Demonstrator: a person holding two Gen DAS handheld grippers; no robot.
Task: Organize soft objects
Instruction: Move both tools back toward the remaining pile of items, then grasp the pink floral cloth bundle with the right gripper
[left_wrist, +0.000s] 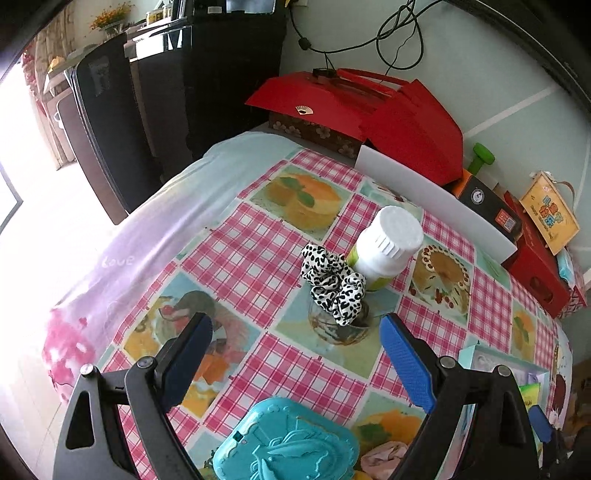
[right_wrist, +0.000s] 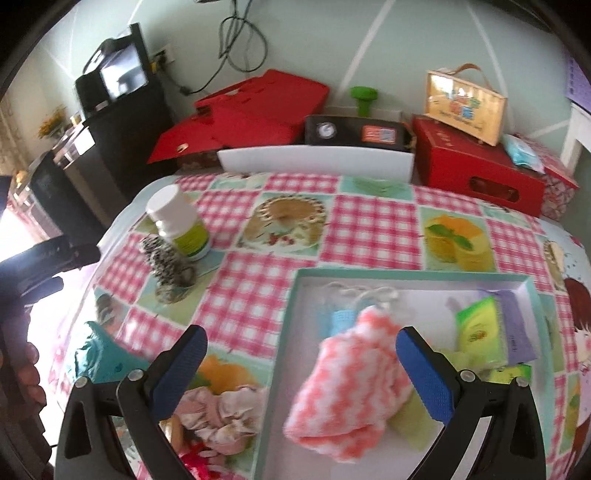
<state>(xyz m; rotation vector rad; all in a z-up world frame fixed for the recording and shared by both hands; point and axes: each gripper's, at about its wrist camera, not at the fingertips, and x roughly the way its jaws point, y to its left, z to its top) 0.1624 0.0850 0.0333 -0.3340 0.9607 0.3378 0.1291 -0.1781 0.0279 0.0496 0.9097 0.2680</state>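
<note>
From the left wrist camera, the left gripper (left_wrist: 295, 330) stands with its jaws wide apart and nothing between them, above a table covered by a pink checked tablecloth (left_wrist: 243, 258) printed with cakes. Just ahead of the fingertips, between their lines, lies a black-and-white spotted scrunchie (left_wrist: 332, 282). It touches a white-capped bottle (left_wrist: 386, 247) with a green label, which stands just beyond it and a little toward the right finger. Close under the camera, between the two finger bases, sits a turquoise plastic case (left_wrist: 288, 443) with a raised dolphin pattern. A crumpled pink cloth (left_wrist: 382, 459) shows beside it, near the base of the right finger. Beyond the right finger the corner of a teal-rimmed box (left_wrist: 476, 350) appears. Far ahead, along the wall, lie red gift boxes (left_wrist: 369, 110).

From the right wrist camera, the right gripper (right_wrist: 301, 345) is also wide open and grips nothing. Between its fingers, nearer the right one, a pink-and-white zigzag knitted cloth (right_wrist: 351, 387) lies inside the shallow teal-rimmed box (right_wrist: 406, 275); motion blur softens its edges. Past the right finger the same box holds a green packet (right_wrist: 476, 328) and a purple packet (right_wrist: 517, 332), and a small light-blue knitted piece (right_wrist: 341, 319) lies ahead of the pink cloth. Outside the box, by the base of the left finger, rests the crumpled pink cloth (right_wrist: 218, 410). Well ahead and to the left of the left finger stand the bottle (right_wrist: 181, 221) and the scrunchie (right_wrist: 166, 262), touching. At the far left edge the other gripper's dark body (right_wrist: 44, 266) is in view.
</note>
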